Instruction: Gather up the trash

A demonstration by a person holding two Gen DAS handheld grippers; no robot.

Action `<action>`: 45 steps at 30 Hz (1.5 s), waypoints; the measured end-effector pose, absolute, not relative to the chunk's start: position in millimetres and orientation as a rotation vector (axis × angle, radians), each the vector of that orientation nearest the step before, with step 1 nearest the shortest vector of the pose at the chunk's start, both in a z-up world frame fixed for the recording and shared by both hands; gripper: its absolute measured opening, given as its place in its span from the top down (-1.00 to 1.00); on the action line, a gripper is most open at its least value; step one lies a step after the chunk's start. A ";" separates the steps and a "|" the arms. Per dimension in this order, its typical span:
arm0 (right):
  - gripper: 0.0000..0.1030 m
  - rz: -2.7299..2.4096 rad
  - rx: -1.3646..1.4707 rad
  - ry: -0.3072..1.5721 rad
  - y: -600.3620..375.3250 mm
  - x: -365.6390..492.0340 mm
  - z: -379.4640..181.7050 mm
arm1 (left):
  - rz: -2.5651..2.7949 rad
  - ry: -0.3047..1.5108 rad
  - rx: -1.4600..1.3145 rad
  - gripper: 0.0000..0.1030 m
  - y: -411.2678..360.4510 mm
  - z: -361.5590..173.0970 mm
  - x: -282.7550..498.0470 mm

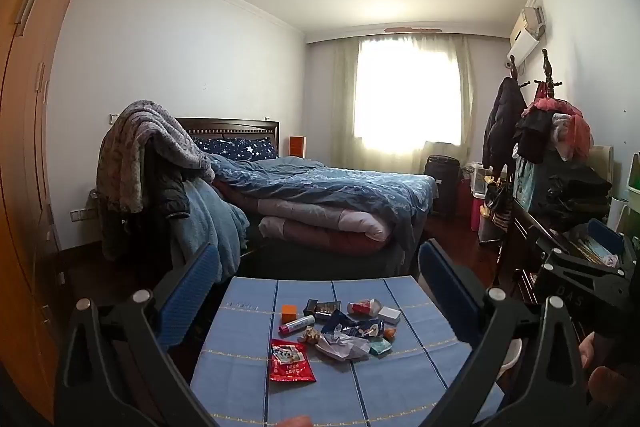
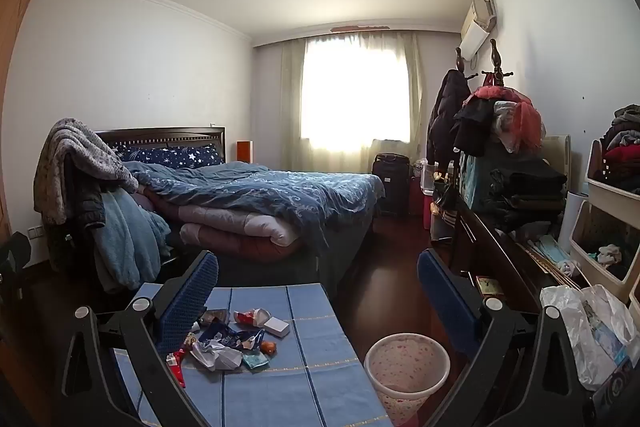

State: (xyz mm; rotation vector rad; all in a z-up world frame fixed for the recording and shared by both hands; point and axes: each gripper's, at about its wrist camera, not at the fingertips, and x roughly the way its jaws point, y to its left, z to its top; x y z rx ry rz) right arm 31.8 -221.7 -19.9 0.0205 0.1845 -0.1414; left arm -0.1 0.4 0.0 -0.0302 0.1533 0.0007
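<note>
Our left gripper (image 1: pixel 316 283) has its blue-padded jaws spread wide apart with nothing between them, framing the lower middle of the left wrist view. Our right gripper (image 2: pixel 318 281) is just as wide, also holding nothing; its left pad stands in front of the near edge of the litter.

Between the left gripper's jaws we see the table (image 1: pixel 240 379) under a blue cloth, and on it, centre-low in the frame, the trash pile (image 1: pixel 340 327): a red snack packet (image 1: pixel 291 361) nearest us, a crumpled white wrapper (image 1: pixel 342 345) to its right, an orange box (image 1: pixel 289 313) and a small white box (image 1: pixel 389 315) toward the far side.

In the right wrist view a pale wastebasket (image 2: pixel 406 367) stands on the dark floor just right of the table, lower middle of the frame. A plastic bag (image 2: pixel 588 335) sits at lower right. Behind everything lies the bed (image 2: pixel 260 195) with blue bedding.
</note>
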 end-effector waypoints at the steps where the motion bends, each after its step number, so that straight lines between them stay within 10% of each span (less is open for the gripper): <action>1: -0.93 -0.141 0.026 0.181 -221.9 31.4 -20.0 | -0.001 0.154 -0.031 -0.93 0.5 0.1 -0.3; 45: -0.93 -0.140 0.018 0.201 -222.9 39.3 -26.1 | 0.003 0.188 -0.037 -0.93 -0.3 -12.4 9.4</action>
